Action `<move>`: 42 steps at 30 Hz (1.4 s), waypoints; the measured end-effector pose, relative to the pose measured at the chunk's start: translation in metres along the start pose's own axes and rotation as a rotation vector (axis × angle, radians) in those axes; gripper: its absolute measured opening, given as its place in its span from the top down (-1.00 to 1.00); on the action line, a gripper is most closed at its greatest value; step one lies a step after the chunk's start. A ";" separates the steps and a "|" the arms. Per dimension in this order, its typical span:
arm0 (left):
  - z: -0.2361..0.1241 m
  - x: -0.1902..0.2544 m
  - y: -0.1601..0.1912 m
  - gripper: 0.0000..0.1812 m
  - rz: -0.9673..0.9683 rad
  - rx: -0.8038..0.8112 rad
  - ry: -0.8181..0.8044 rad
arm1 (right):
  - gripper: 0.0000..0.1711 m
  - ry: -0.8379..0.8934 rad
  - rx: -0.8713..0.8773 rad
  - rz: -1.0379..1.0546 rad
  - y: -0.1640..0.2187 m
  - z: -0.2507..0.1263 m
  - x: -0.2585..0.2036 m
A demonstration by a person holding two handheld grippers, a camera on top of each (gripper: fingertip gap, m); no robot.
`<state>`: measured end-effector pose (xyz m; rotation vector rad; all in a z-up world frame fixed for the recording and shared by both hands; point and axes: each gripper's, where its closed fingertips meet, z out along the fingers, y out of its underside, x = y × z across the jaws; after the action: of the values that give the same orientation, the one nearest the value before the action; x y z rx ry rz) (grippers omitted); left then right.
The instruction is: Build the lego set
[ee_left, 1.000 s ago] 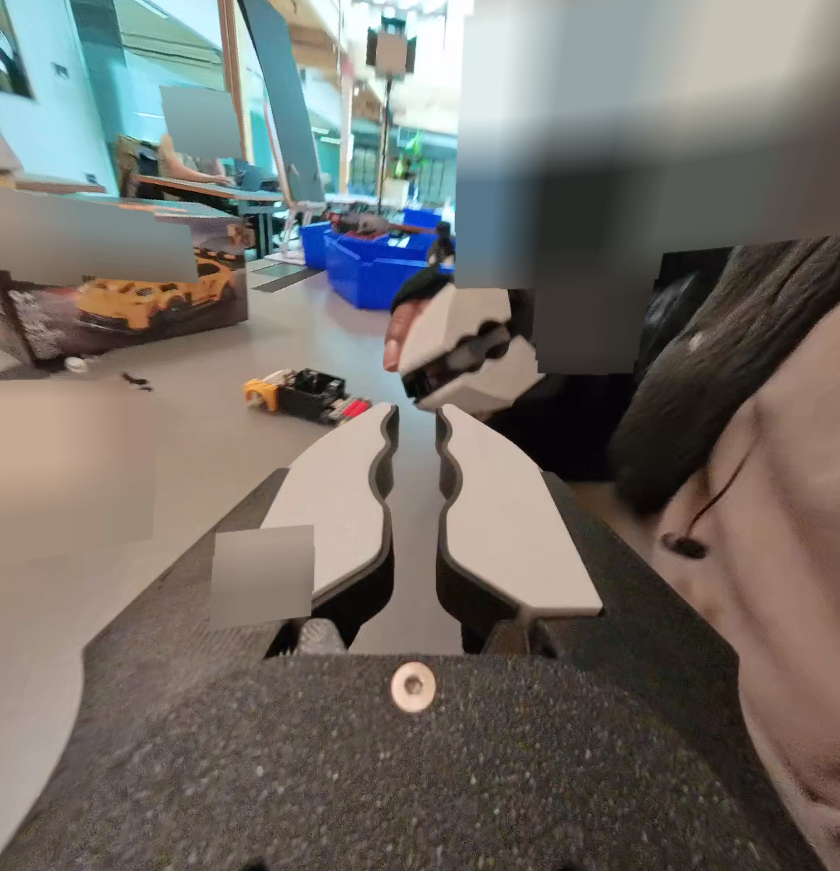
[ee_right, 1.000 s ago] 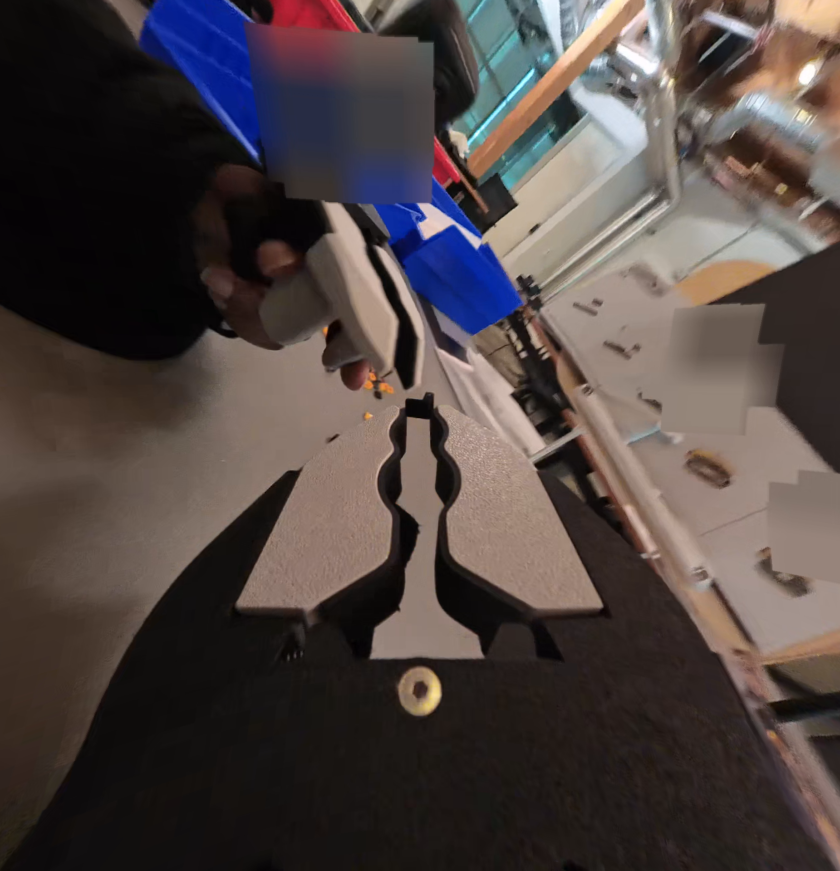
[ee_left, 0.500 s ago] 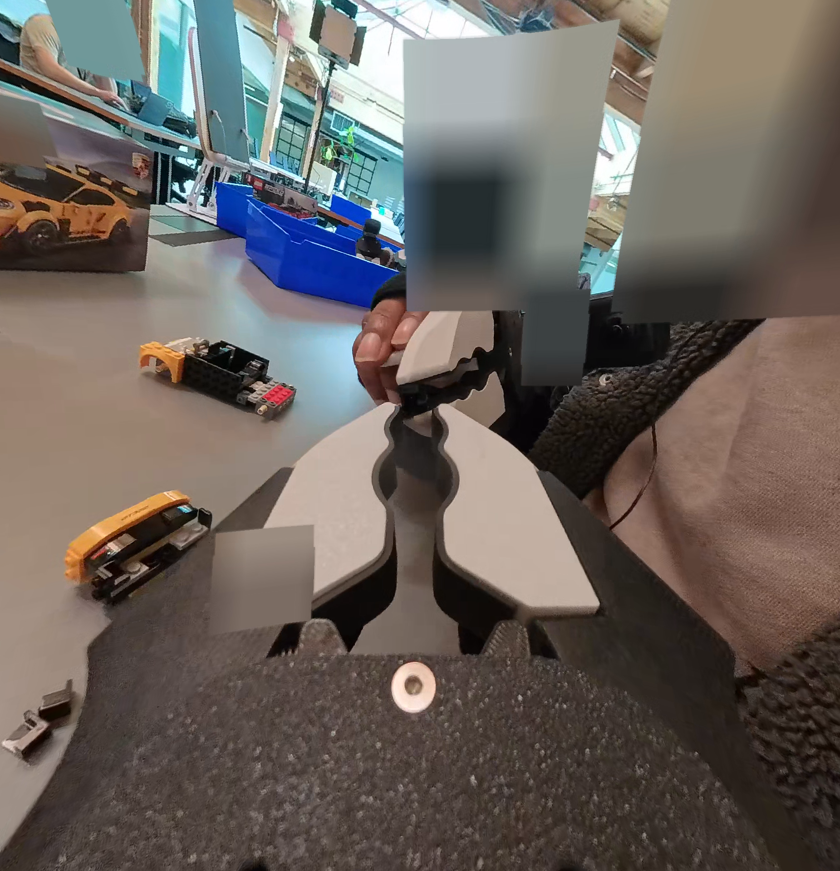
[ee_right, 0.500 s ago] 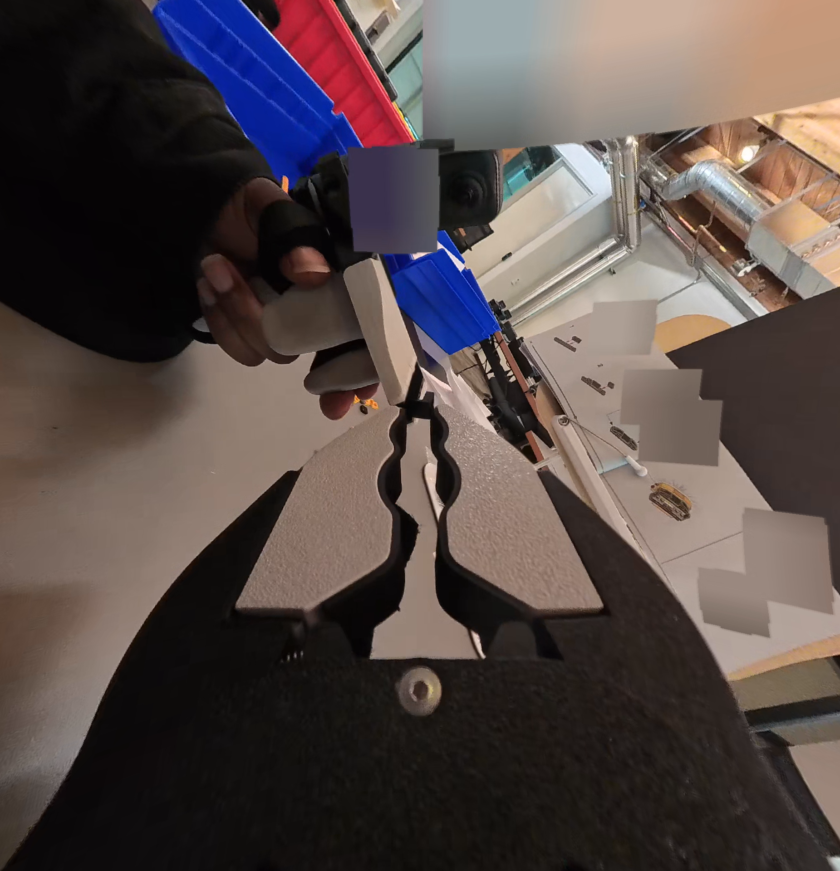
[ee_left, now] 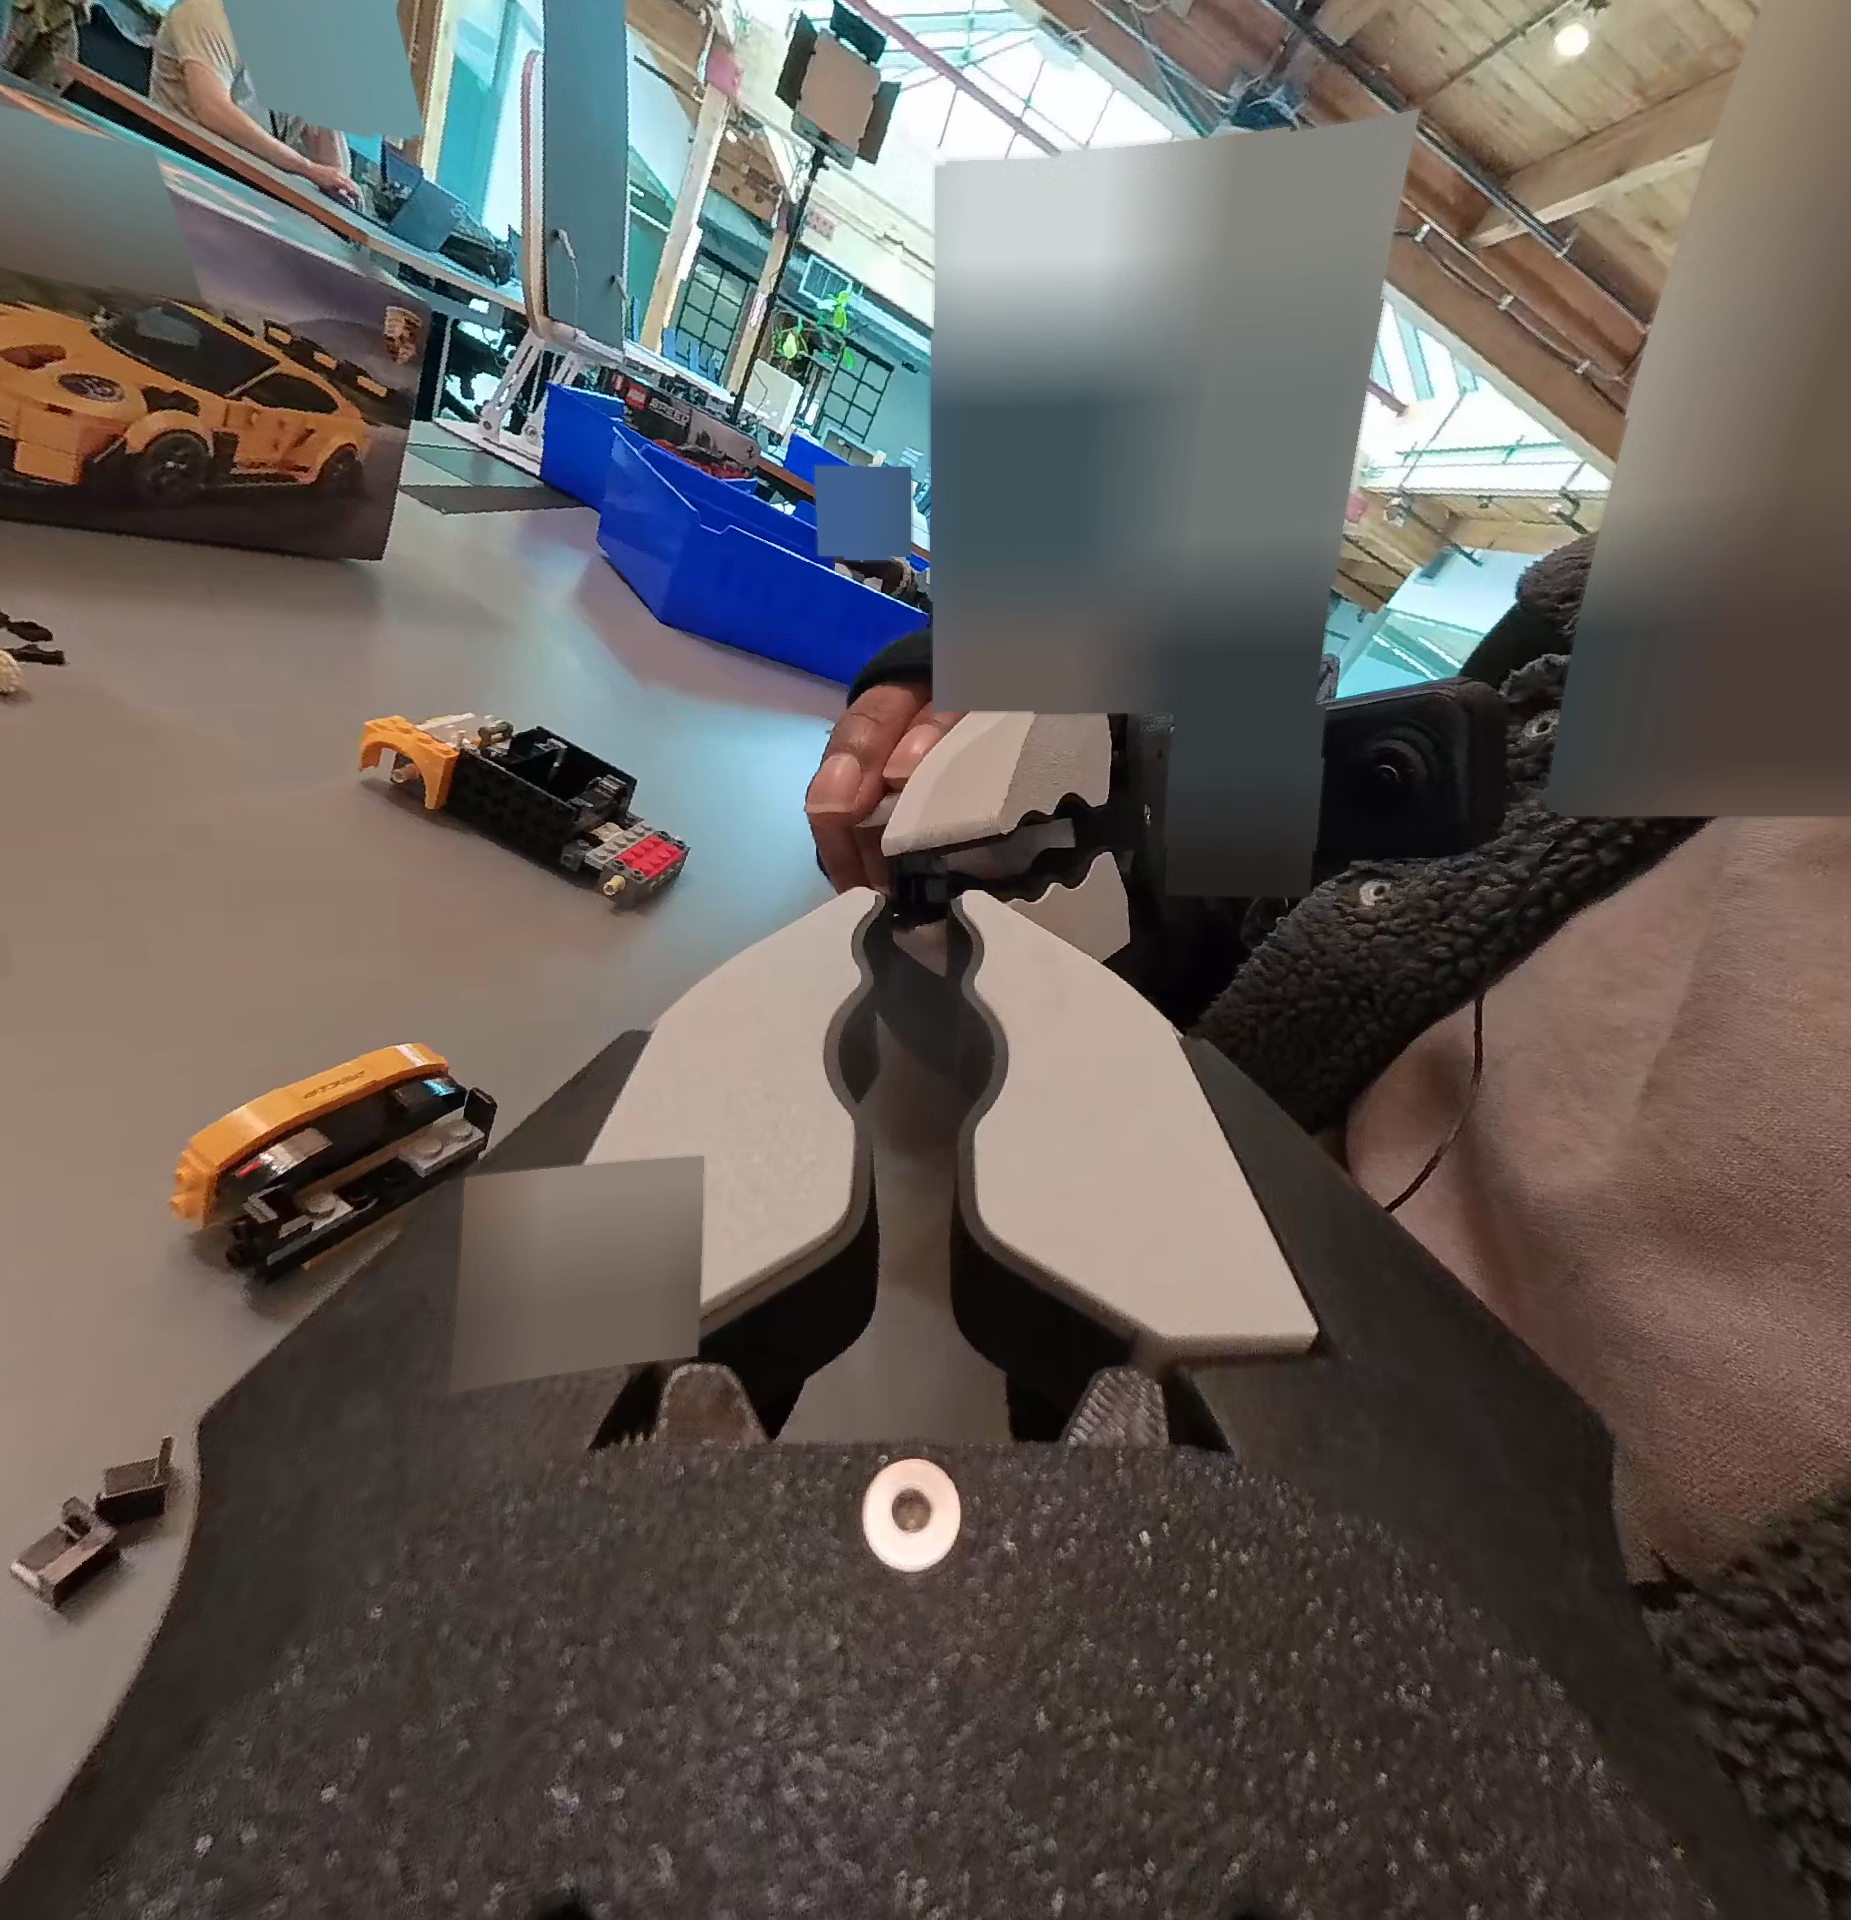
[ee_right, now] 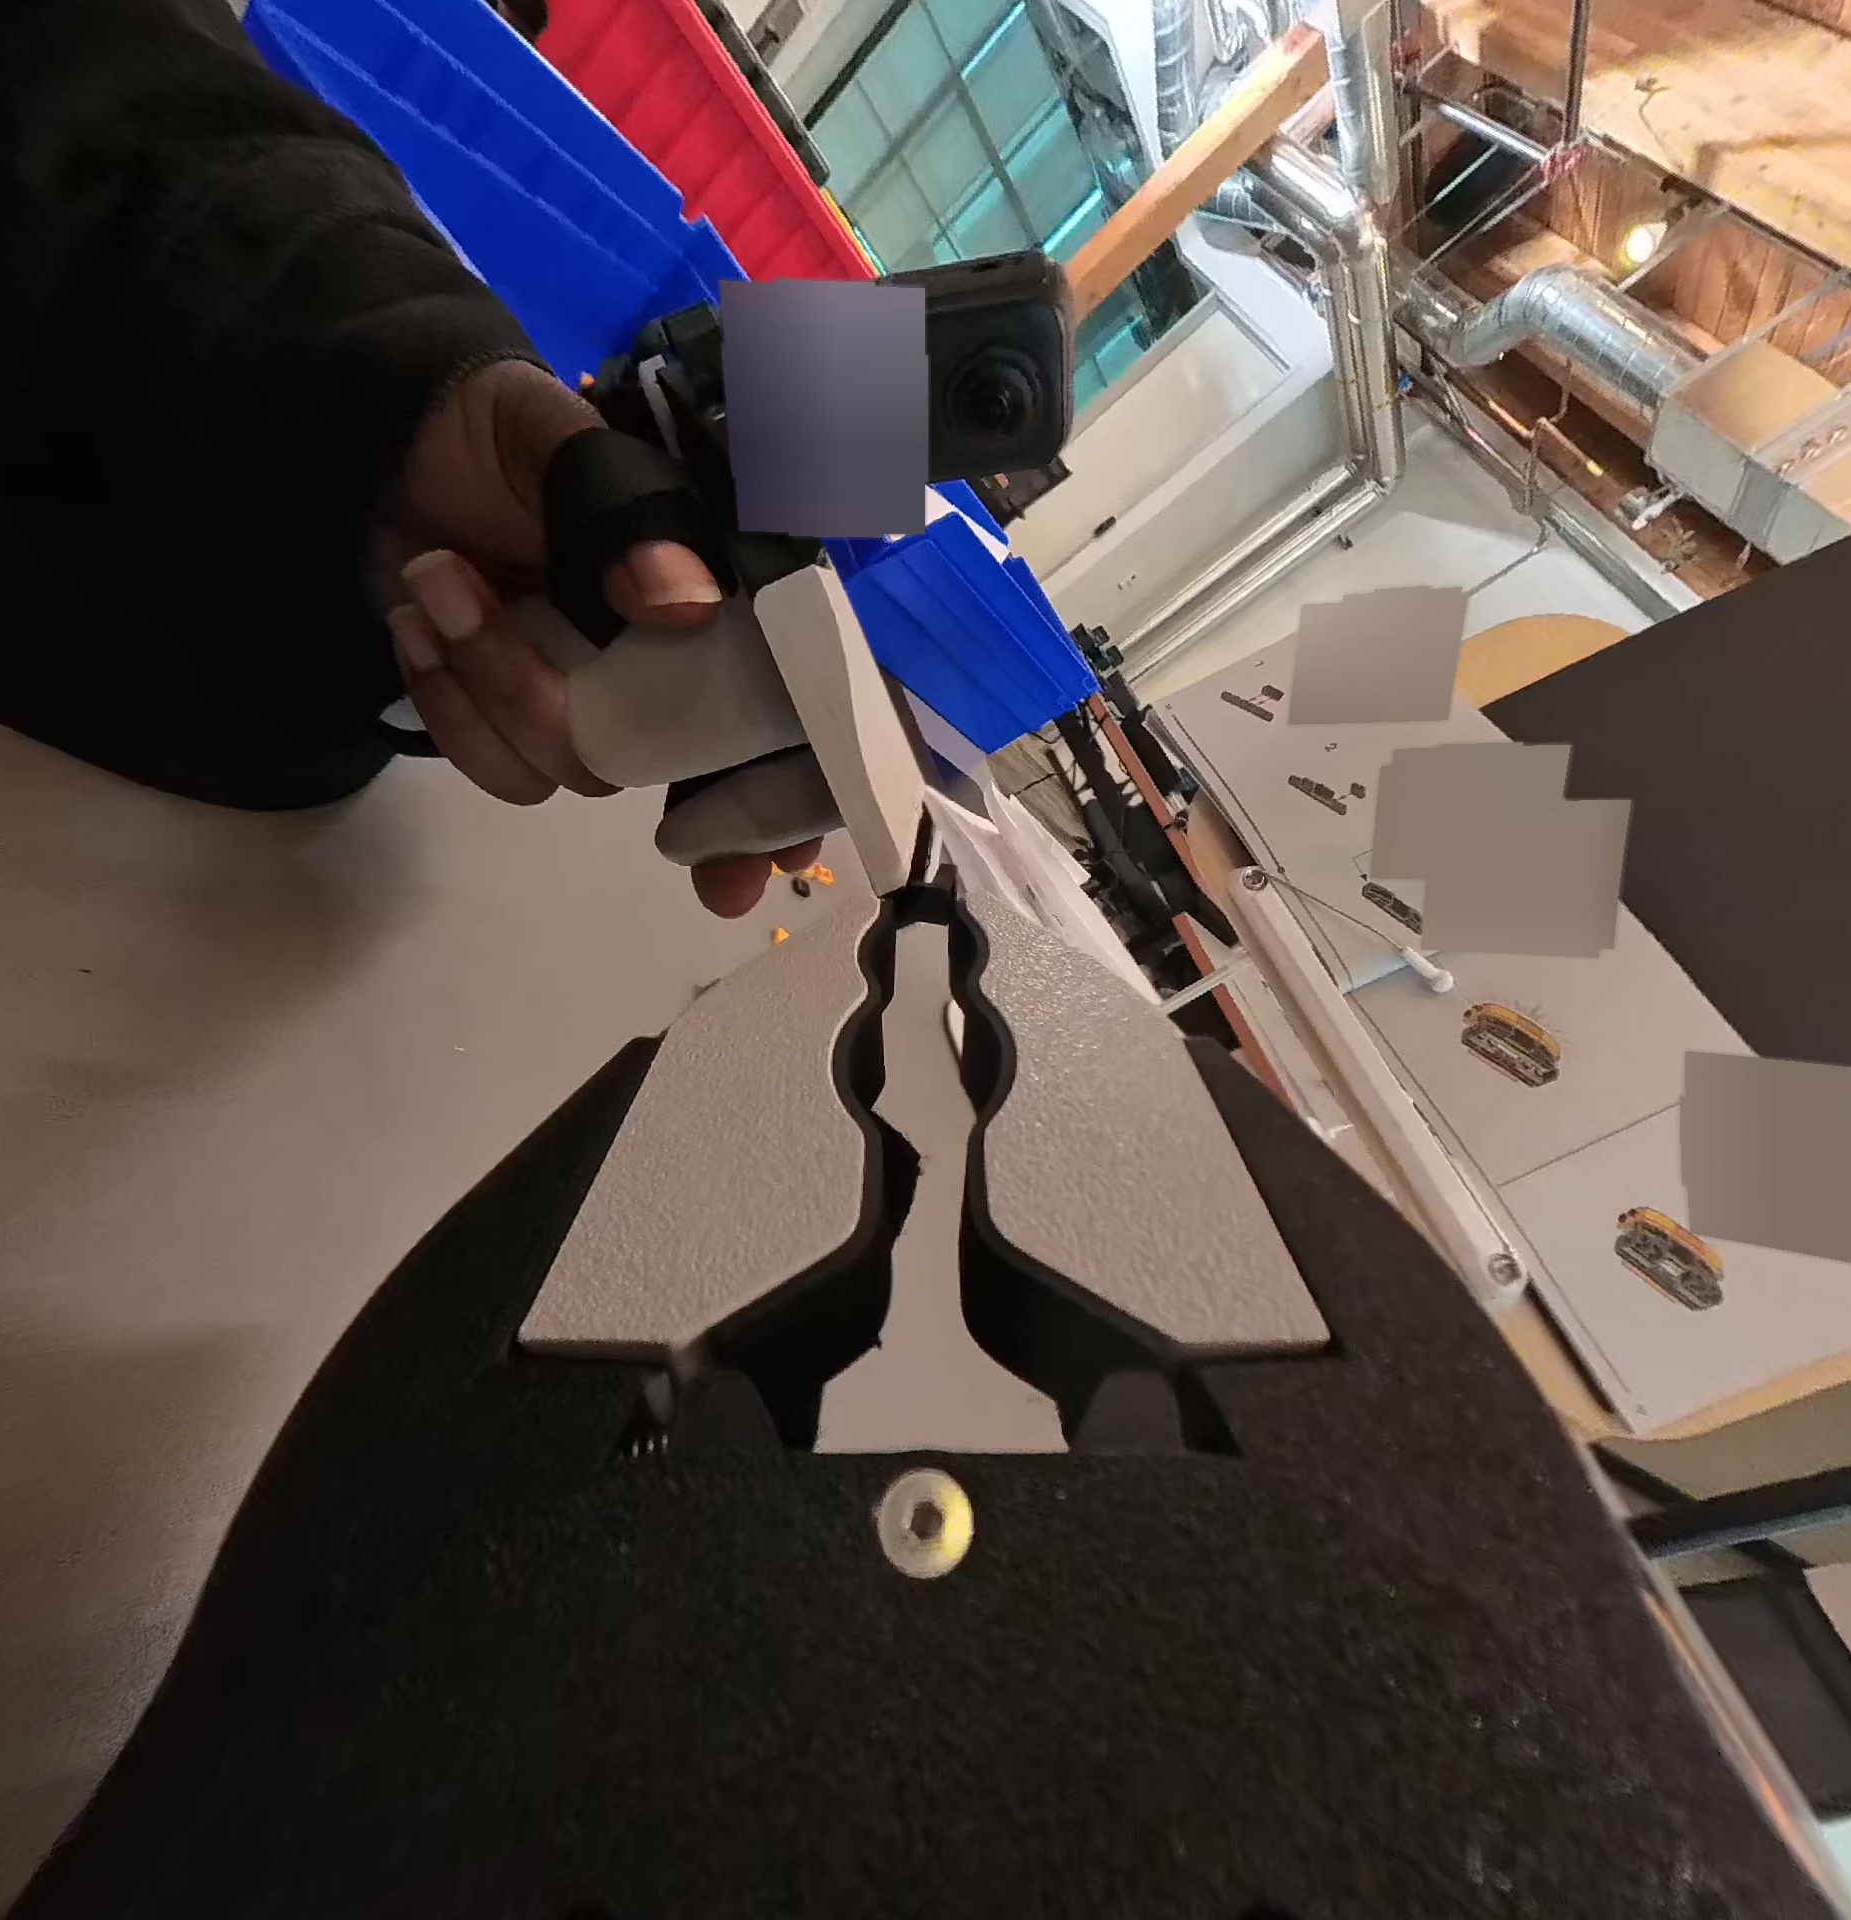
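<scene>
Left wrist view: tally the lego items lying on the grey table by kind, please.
Part-built car sections: 2, the black chassis and the orange-topped section.
Small loose black pieces near the bottom left: 2.
Lego box: 1.
Total: 5.

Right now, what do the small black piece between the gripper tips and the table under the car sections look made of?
Small black piece: looks like hard, slightly glossy moulded plastic, too small to be certain. Table: smooth matte grey, probably laminate; it shows soft shadows and no grain.

Right hand-held gripper (ee_right: 921, 914) pinches small black piece (ee_right: 926, 902) w/ left hand-held gripper (ee_right: 905, 878) tip touching.
</scene>
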<state>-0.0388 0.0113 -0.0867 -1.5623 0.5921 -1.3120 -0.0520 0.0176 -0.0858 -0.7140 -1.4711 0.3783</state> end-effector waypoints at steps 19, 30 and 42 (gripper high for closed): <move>-0.001 0.004 0.004 0.81 0.410 -0.054 -0.125 | 0.89 -0.698 0.147 1.442 -0.013 -0.008 -0.009; 0.000 0.005 0.004 0.89 0.621 -0.081 -0.211 | 0.90 -0.876 0.183 1.748 -0.013 -0.011 -0.011; -0.002 -0.010 0.005 0.90 0.671 -0.133 -0.327 | 0.89 -0.785 0.146 1.778 -0.001 -0.003 -0.009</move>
<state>-0.0426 0.0169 -0.0960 -1.4556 0.9026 -0.5121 -0.0498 0.0108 -0.0917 -1.7441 -1.0333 2.2657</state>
